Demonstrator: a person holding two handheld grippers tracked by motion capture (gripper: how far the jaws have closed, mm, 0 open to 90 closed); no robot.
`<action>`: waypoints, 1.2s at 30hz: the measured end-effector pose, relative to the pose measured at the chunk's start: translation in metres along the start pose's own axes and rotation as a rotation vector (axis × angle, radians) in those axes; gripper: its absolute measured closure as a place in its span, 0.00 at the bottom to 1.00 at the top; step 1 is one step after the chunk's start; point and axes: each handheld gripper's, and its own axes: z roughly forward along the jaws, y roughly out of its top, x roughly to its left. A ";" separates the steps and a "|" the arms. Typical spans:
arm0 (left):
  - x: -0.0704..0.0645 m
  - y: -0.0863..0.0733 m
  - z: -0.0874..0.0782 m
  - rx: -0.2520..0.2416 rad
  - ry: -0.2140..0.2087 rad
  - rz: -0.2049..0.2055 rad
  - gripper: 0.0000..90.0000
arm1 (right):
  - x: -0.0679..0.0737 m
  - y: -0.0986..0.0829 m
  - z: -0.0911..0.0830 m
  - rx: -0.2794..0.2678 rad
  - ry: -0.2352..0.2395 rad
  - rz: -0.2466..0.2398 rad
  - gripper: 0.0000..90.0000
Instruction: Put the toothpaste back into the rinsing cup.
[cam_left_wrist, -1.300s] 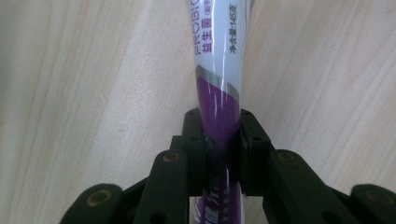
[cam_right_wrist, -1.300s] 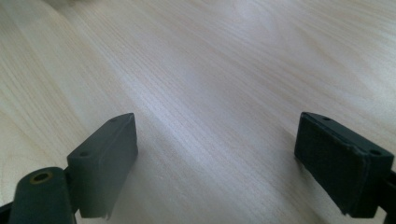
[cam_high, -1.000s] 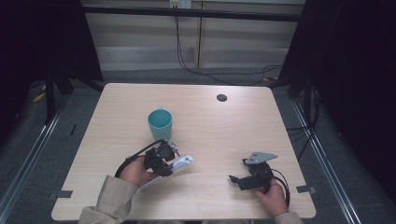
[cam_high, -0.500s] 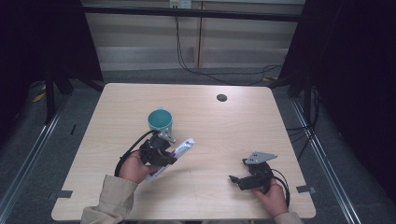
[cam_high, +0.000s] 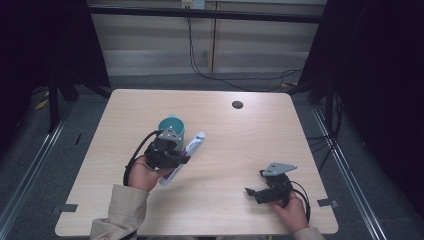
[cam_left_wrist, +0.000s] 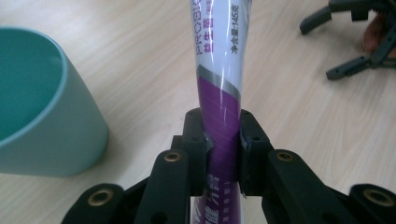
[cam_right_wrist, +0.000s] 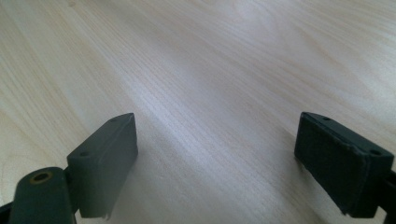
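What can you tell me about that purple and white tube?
The tube is glossy soft plastic, purple lower down and white farther up, with a silver band and printed writing. The left gripper pinches its purple part between both black jaws. It slants beside the teal cup, apparently lifted off the wooden table.

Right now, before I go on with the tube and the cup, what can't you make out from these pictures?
- Tube: its near end is cut off behind the left gripper jaws in the left gripper view; its far end runs off the top edge.
- Cup: the left gripper partly covers it in the high view, so whether anything is inside is unclear.
- Dark round spot on the table: too small to identify.
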 end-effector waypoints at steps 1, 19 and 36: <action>0.000 0.001 -0.002 -0.032 0.012 -0.014 0.86 | 0.000 0.000 0.000 0.001 0.000 0.001 0.14; 0.009 0.016 -0.018 -0.203 0.072 -0.068 0.86 | 0.000 0.000 0.000 0.000 0.000 -0.001 0.14; 0.011 0.029 -0.031 -0.321 0.145 -0.083 0.86 | 0.000 0.000 0.000 0.001 -0.001 0.000 0.14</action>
